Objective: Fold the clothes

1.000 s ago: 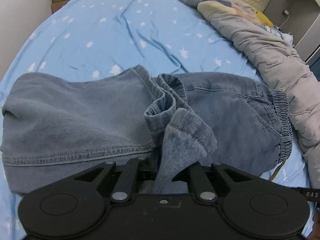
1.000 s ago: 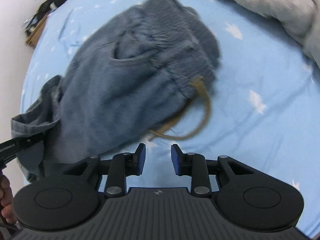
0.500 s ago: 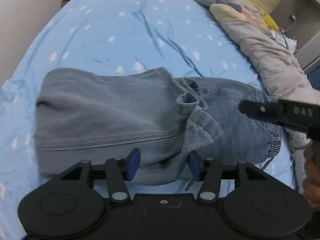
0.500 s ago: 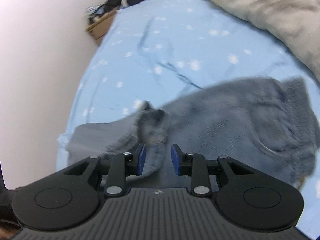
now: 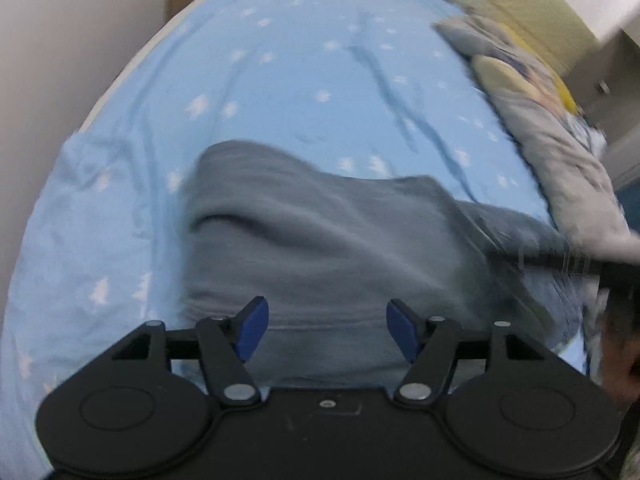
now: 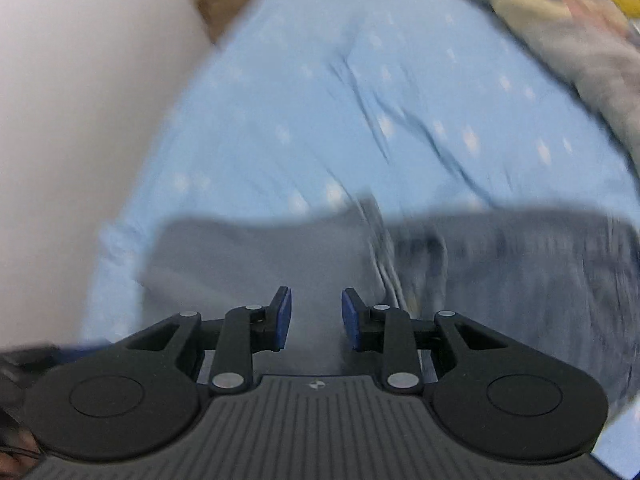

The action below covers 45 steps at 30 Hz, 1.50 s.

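Observation:
Folded blue denim jeans (image 5: 328, 240) lie across the light blue star-print bed sheet (image 5: 304, 80). My left gripper (image 5: 327, 330) is open and empty, raised over the near edge of the jeans. In the right wrist view the jeans (image 6: 500, 264) fill the lower half, blurred by motion. My right gripper (image 6: 316, 318) is open and empty just above the jeans' near part. The right gripper's black body (image 5: 560, 260) shows blurred at the right of the left wrist view.
A grey quilt (image 5: 560, 152) and a yellow-patterned pillow (image 5: 516, 76) lie along the bed's right side. A pale wall (image 6: 72, 100) borders the bed on the left. A brown box (image 6: 212, 20) sits at the far left corner.
My left gripper let go of the jeans' fold, opened wide and pulled back. My right gripper swung from the waistband end to over the jeans' middle. The jeans now lie flatter.

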{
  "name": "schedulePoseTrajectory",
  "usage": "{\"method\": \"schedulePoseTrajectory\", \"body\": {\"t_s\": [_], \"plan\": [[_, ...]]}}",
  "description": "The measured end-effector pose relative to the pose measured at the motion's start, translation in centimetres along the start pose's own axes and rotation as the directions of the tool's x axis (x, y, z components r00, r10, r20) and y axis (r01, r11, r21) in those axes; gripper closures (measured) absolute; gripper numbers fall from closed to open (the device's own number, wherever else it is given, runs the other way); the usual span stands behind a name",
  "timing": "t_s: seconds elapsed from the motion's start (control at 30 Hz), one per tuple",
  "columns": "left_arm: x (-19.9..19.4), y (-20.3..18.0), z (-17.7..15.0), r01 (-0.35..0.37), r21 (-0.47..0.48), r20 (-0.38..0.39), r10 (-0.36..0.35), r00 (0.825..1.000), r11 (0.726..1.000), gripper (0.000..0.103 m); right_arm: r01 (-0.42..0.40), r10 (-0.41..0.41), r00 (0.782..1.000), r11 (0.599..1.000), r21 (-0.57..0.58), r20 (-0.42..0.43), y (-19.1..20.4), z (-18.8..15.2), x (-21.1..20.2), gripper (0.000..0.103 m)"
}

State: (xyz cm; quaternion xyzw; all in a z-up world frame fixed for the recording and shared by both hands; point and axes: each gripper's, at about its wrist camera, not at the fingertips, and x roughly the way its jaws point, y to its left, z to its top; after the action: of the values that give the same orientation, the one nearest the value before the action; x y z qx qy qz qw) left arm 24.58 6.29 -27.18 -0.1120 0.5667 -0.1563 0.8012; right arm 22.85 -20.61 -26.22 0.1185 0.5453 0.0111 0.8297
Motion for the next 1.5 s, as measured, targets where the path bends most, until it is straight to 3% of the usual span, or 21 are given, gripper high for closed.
{"method": "schedulePoseTrajectory", "body": {"t_s": [0.13, 0.23, 0.33, 0.57, 0.67, 0.73, 0.8, 1.1, 1.27, 1.5], "plan": [[2.6, 4.0, 1.2, 0.023, -0.105, -0.057, -0.029, 0.998, 0.994, 0.039, 0.062, -0.043, 0.986, 0.991, 0.116, -0.163, -2.5, -2.6, 5.4, 0.076], [4.2, 6.0, 1.8, 0.047, -0.124, -0.085, -0.058, 0.995, 0.991, 0.036, 0.087, -0.046, 0.975, 0.980, 0.181, -0.216, -3.6, -3.3, 7.3, 0.077], [5.2, 7.1, 2.1, 0.085, -0.116, -0.093, -0.096, 0.991, 0.990, 0.029, 0.111, -0.071, 0.978, 0.973, 0.203, -0.196, -3.3, -3.3, 6.9, 0.076], [6.9, 8.5, 2.4, 0.143, -0.094, -0.144, -0.155, 0.977, 0.985, 0.030, 0.087, -0.066, 0.995, 0.953, 0.289, -0.080, -3.6, -6.1, 0.8, 0.076], [7.1, 8.0, 2.1, 0.130, -0.064, -0.151, -0.138, 0.979, 0.989, 0.049, 0.096, -0.078, 0.995, 0.935, 0.340, -0.067, -4.5, -7.7, -1.6, 0.072], [6.9, 7.4, 2.1, 0.118, -0.036, -0.150, -0.122, 0.981, 0.992, 0.077, 0.105, -0.090, 0.994, 0.928, 0.358, -0.059, -5.2, -8.8, -2.8, 0.072], [6.2, 6.6, 2.0, 0.110, -0.002, -0.135, -0.109, 0.985, 0.994, 0.085, 0.110, -0.099, 0.994, 0.919, 0.379, -0.049, -6.1, -9.8, -4.0, 0.072], [-2.4, -1.3, 2.8, 0.151, 0.159, 0.014, -0.155, 0.988, 0.976, 0.092, 0.098, -0.120, 0.993, 0.880, 0.465, 0.019, -8.3, -13.3, -8.7, 0.071], [-6.0, -10.0, 2.1, 0.179, 0.233, 0.086, -0.204, 0.975, 0.956, 0.092, 0.048, -0.073, 0.997, 0.870, 0.491, 0.032, -11.7, -14.8, -10.3, 0.071], [-5.9, -24.0, -0.5, 0.173, 0.259, 0.152, -0.217, 0.964, 0.950, 0.092, -0.023, 0.010, 0.999, 0.910, 0.415, 0.035, -19.6, -15.3, -11.7, 0.071]]}}
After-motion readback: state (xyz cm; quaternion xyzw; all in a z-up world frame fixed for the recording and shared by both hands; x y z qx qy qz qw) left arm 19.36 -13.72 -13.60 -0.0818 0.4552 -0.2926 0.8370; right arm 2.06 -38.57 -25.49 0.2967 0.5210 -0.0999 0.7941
